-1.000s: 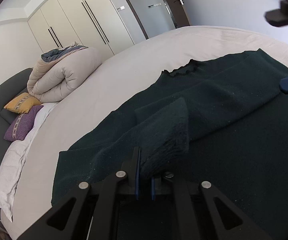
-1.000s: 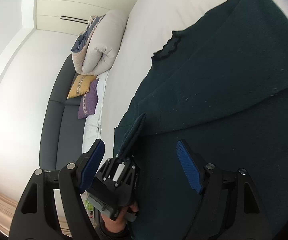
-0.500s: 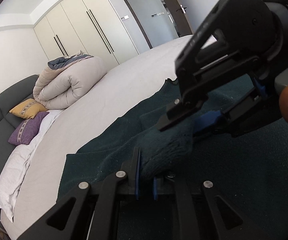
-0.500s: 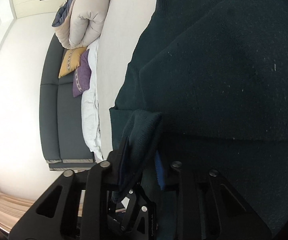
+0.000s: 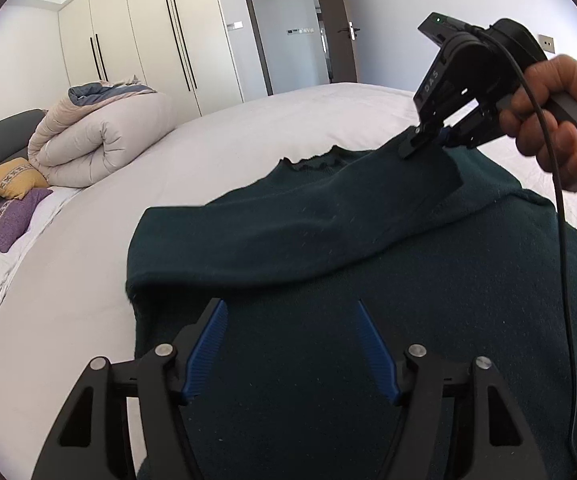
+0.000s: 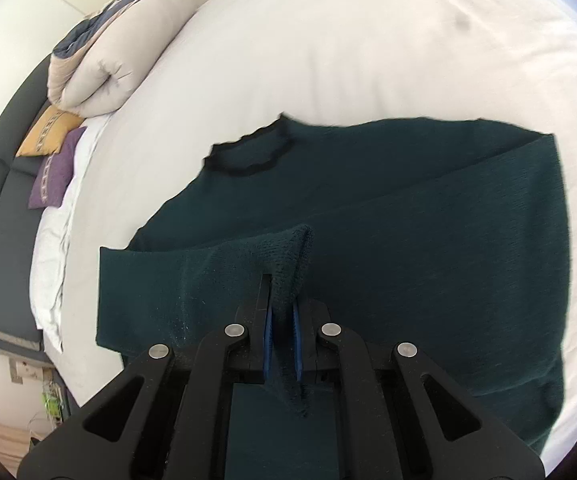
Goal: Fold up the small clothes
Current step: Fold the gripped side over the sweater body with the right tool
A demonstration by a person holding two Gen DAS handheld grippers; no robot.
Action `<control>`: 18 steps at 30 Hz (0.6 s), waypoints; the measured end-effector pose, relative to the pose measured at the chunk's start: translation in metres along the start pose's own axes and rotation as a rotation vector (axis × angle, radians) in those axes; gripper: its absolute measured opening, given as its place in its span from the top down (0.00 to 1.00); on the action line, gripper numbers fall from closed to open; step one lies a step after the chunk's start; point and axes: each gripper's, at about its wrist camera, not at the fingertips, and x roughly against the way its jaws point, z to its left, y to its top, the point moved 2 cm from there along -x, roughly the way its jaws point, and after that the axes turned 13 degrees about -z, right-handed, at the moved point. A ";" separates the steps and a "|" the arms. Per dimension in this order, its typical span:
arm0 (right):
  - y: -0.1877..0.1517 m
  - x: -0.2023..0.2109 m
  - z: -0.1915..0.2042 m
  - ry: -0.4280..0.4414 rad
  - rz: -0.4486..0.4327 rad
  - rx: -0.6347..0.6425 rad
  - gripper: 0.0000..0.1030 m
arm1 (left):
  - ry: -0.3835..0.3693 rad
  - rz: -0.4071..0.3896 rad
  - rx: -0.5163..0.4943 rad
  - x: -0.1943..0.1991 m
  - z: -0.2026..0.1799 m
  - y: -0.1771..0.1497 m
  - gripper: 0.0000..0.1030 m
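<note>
Dark green knitted sweater [image 6: 428, 248], spread on the white bed [image 6: 368, 40], looks soft, light and limp, best pinched at a sleeve end, as the clenched right claw [image 6: 282, 344] grips it mid-frame while the empty left claw [image 5: 292, 348] is opening.

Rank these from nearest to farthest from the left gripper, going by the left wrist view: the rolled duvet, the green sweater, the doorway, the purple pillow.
1. Green sweater: directly under the left gripper, whose jaws are opening with nothing between them.
2. Purple pillow: far left, at the head of the bed.
3. Rolled duvet: left, beyond the pillow.
4. Doorway: straight ahead, past the bed.
</note>
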 end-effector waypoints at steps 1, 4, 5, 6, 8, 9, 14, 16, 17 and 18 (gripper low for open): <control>0.006 0.003 -0.009 -0.013 -0.012 -0.012 0.93 | -0.003 0.013 -0.005 -0.002 -0.002 -0.003 0.35; 0.016 0.007 -0.030 -0.065 -0.035 0.003 0.93 | -0.013 0.036 -0.013 -0.008 -0.006 -0.009 0.37; 0.020 0.013 -0.051 -0.075 -0.036 0.014 0.93 | -0.014 0.034 -0.010 -0.008 -0.005 -0.009 0.37; 0.021 0.013 -0.055 -0.086 -0.040 0.022 0.93 | -0.017 0.031 -0.002 -0.008 -0.004 -0.009 0.37; 0.025 0.012 -0.066 -0.098 -0.042 0.023 0.93 | -0.022 0.036 0.017 -0.010 0.001 -0.009 0.37; 0.026 0.010 -0.069 -0.099 -0.040 0.015 0.93 | -0.022 0.041 0.028 -0.011 0.002 -0.010 0.37; 0.016 0.001 -0.079 -0.100 -0.026 0.004 0.93 | -0.034 0.063 0.086 -0.015 0.010 -0.014 0.37; 0.013 -0.001 -0.081 -0.087 -0.025 -0.007 0.93 | -0.048 0.053 0.117 -0.011 0.015 -0.012 0.38; 0.007 -0.005 -0.073 -0.075 -0.028 -0.021 0.93 | -0.052 0.047 0.134 -0.009 0.017 -0.011 0.38; 0.007 -0.006 -0.074 -0.061 -0.032 -0.036 0.93 | -0.053 0.042 0.149 -0.008 0.021 -0.009 0.38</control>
